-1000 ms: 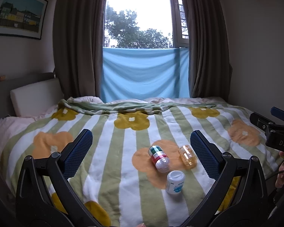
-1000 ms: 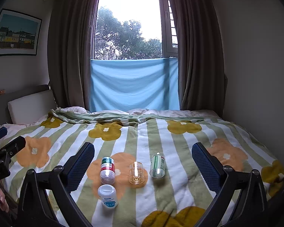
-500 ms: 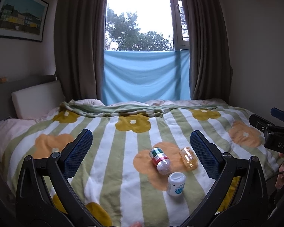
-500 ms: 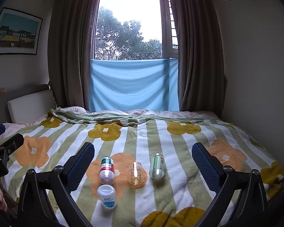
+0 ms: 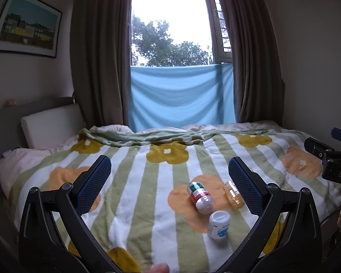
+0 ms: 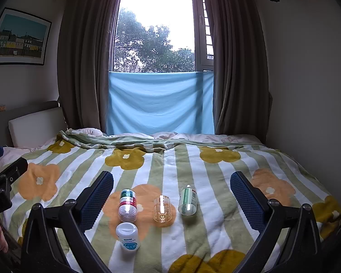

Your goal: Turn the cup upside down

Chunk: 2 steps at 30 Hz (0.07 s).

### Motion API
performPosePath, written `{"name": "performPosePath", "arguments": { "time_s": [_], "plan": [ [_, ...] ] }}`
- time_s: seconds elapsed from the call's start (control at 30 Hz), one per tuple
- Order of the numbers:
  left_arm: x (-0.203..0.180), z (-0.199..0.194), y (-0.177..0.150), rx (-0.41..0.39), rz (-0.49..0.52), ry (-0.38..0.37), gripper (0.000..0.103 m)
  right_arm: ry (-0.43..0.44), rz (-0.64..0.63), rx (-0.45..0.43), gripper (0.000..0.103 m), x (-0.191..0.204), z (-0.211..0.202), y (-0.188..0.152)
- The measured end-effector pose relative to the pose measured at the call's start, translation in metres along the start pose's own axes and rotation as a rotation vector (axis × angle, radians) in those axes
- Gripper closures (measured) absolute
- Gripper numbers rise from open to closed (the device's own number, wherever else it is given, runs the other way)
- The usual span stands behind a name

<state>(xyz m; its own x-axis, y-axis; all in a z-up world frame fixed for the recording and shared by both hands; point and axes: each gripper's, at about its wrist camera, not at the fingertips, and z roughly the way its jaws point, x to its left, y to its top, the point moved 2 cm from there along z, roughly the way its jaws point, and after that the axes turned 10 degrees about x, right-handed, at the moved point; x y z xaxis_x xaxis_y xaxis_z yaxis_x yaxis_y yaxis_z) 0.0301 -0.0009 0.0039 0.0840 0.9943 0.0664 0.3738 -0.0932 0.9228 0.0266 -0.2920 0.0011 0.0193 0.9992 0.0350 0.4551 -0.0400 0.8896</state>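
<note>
A small clear glass cup (image 6: pixel 162 209) rests on an orange flower of the striped blanket, between two lying bottles; whether it stands or lies I cannot tell. In the left wrist view the cup (image 5: pixel 233 194) shows amber beside the right finger, partly hidden by it. My right gripper (image 6: pixel 171 190) hovers open above the near part of the bed, the cup a little beyond, between its fingers. My left gripper (image 5: pixel 169 177) is open too, with the cup to its right.
A red-and-green bottle (image 6: pixel 127 204), a white jar (image 6: pixel 127 236) and a green bottle (image 6: pixel 188 201) lie around the cup. The blanket (image 6: pixel 216 182) covers the whole bed. A pillow (image 6: pixel 34 127) sits far left; curtains and a window (image 6: pixel 156 34) stand behind.
The left wrist view has tilted up slightly, so the bottles sit lower and rightward in it. The right wrist view is nearly unchanged. Both grippers stay open.
</note>
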Motion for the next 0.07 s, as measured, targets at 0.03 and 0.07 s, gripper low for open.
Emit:
{"name": "performPosePath", "arguments": {
  "time_s": [0.03, 0.07],
  "plan": [
    [-0.0003, 0.0002, 0.0001, -0.002, -0.001, -0.003, 0.0, 0.001, 0.0, 0.0, 0.0, 0.0, 0.0, 0.0],
    [-0.0001, 0.0008, 0.0, -0.002, -0.002, -0.005, 0.0, 0.001, 0.001, -0.001, 0.0, 0.0, -0.0001, 0.0]
  ]
}}
